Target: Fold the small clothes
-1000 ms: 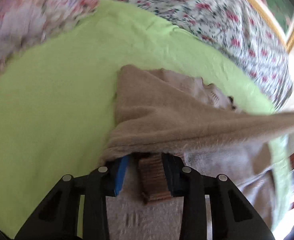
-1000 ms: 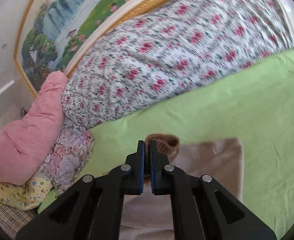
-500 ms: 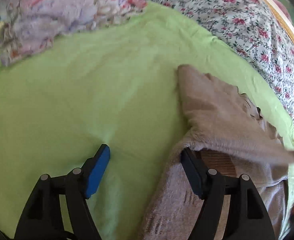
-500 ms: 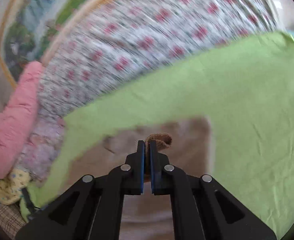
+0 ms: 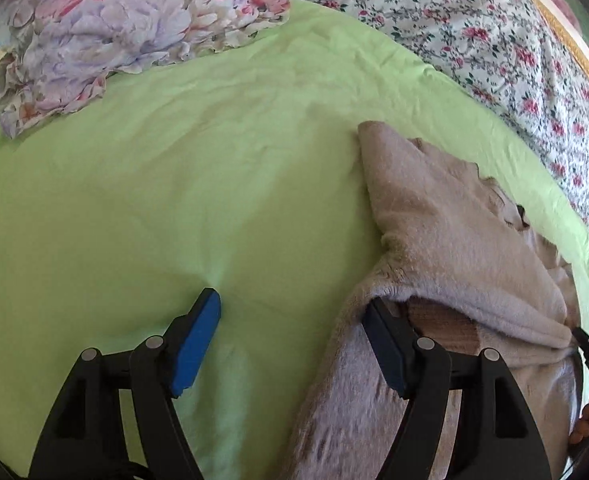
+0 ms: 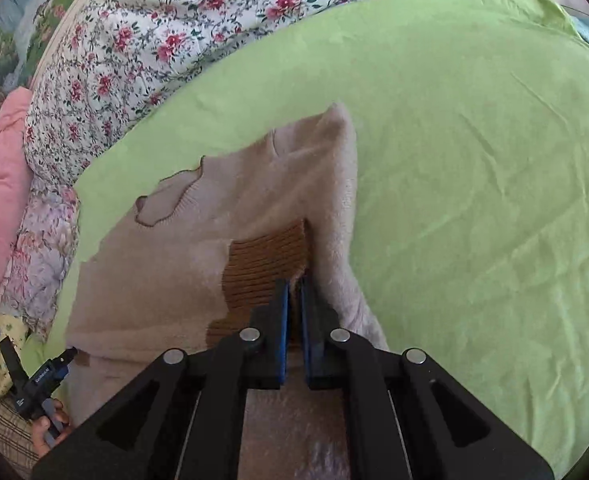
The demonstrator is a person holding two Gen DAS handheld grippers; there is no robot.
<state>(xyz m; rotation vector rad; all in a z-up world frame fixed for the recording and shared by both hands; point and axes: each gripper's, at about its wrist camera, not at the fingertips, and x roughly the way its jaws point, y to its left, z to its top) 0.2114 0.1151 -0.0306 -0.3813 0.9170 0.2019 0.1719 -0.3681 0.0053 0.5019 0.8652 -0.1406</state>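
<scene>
Sweater: your fuzzy beige sweater (image 6: 254, 200) lies partly folded on the green sheet (image 6: 474, 160), its brown ribbed cuff (image 6: 266, 264) showing.
Left tongs: your left tongs (image 5: 290, 312) gape wide, one pad on the sheet, the other tucked under a sweater fold.
Right tongs: your right tongs (image 6: 294, 292) pinch the sweater beside the cuff.
Bedding: a floral quilt (image 6: 154, 40) borders the sheet.

Cloth everywhere, hard plastic at the tools

The beige sweater (image 6: 222, 280) is fuzzy, matt knit with a coarser brown ribbed cuff (image 6: 266, 268); the green sheet (image 5: 174, 200) is smooth, faintly creased cloth; the floral quilt (image 6: 154, 40) in the upper frame is printed cotton-like fabric; both grippers look matt black plastic with blue pads (image 5: 194, 344).
</scene>
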